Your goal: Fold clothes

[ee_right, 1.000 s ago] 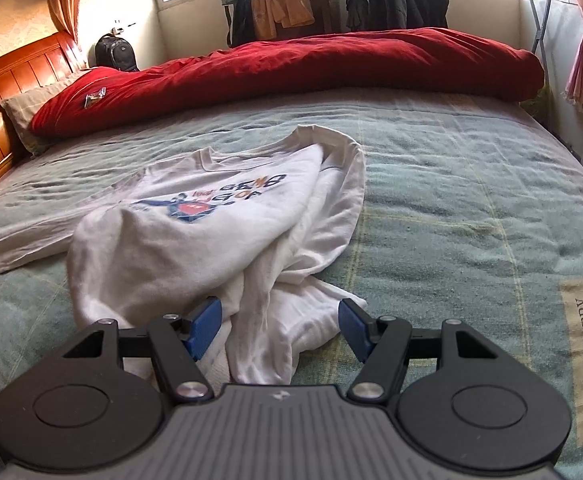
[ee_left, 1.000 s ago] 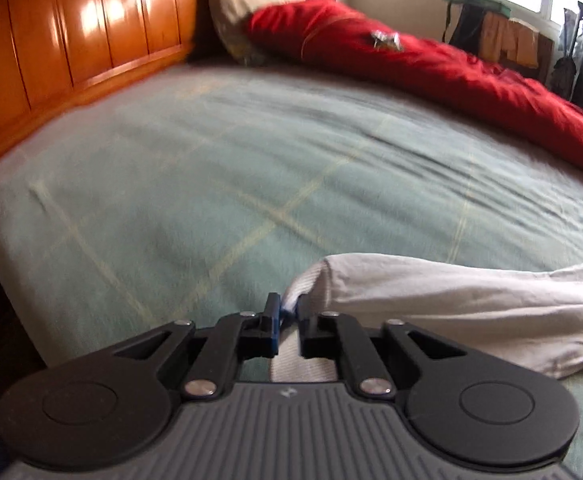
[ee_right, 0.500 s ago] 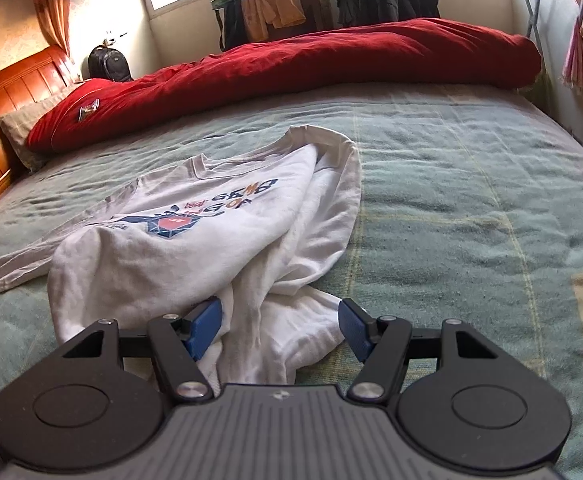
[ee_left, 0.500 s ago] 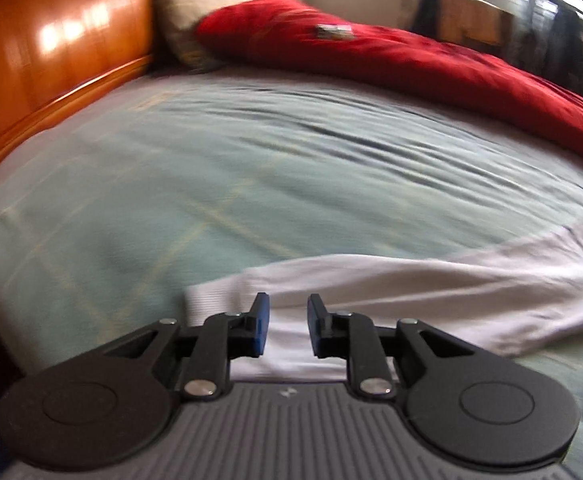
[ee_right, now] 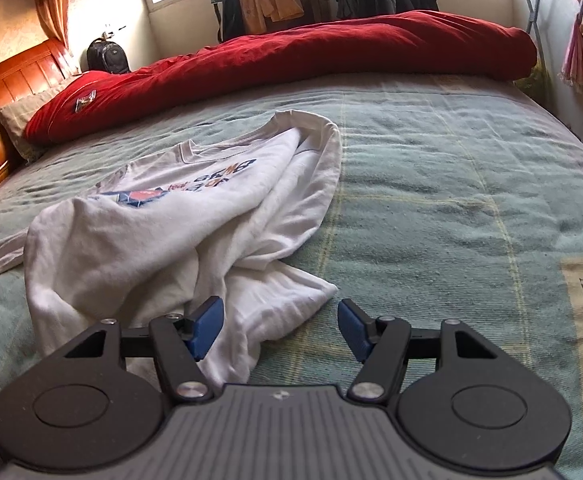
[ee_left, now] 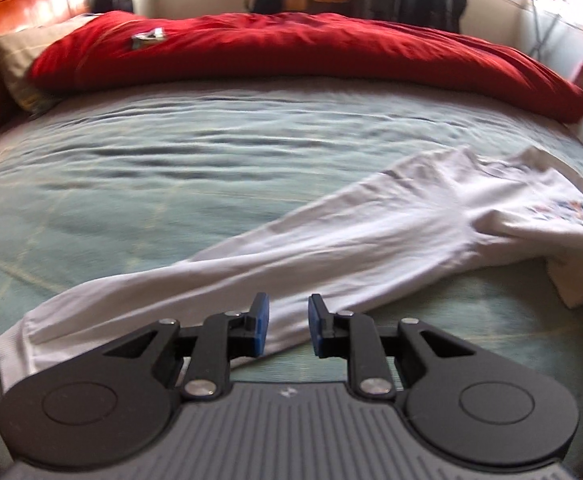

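A white long-sleeved shirt (ee_right: 179, 220) with a blue and orange print lies crumpled on the green bedspread (ee_right: 431, 200). One sleeve (ee_left: 291, 256) is stretched out flat toward the left, its cuff at the near left in the left wrist view. My left gripper (ee_left: 284, 330) is open just above the near edge of that sleeve, holding nothing. My right gripper (ee_right: 279, 328) is open wide over the bunched hem of the shirt, with cloth lying between its fingers but not pinched.
A rolled red duvet (ee_right: 291, 56) runs along the far side of the bed. A pillow (ee_right: 23, 116) and the orange wooden headboard (ee_right: 7, 80) are at the left. Clothes hang by the window behind. The bedspread's right half is bare.
My left gripper has let go of the sleeve cuff and opened, and it has swung right along the sleeve. The sleeve now lies flat. The right gripper has barely moved.
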`<control>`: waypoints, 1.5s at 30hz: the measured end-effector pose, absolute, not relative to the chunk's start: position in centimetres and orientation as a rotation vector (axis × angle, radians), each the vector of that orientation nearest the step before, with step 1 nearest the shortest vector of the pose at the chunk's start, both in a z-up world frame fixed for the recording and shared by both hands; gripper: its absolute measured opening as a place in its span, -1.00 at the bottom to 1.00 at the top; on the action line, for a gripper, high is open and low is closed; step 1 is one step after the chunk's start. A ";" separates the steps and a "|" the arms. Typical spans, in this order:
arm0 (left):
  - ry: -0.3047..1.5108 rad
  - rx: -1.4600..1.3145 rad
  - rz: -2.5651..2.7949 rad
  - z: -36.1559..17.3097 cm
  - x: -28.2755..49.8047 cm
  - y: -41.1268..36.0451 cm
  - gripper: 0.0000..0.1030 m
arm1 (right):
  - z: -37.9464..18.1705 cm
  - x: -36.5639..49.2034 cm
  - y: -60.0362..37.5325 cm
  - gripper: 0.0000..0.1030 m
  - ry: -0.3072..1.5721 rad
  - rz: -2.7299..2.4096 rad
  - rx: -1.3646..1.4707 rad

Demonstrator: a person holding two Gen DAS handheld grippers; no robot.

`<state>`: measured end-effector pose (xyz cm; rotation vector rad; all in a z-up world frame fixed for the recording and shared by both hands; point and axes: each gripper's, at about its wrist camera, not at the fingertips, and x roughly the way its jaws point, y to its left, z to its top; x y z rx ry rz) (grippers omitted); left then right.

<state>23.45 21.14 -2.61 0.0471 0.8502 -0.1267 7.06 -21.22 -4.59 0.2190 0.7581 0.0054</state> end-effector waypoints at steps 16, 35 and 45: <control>0.843 0.101 -0.458 -5.9 15.6 5.6 -0.30 | -4.5 4.6 -17.0 -0.27 0.744 0.156 -0.075; 0.823 -0.012 -0.480 -6.5 12.6 0.9 -0.02 | -7.0 3.3 -11.2 -0.26 0.647 0.180 -0.680; 0.806 -0.001 -0.509 -6.2 12.4 -0.1 0.12 | -7.0 3.8 -11.9 -0.26 0.628 0.090 -0.666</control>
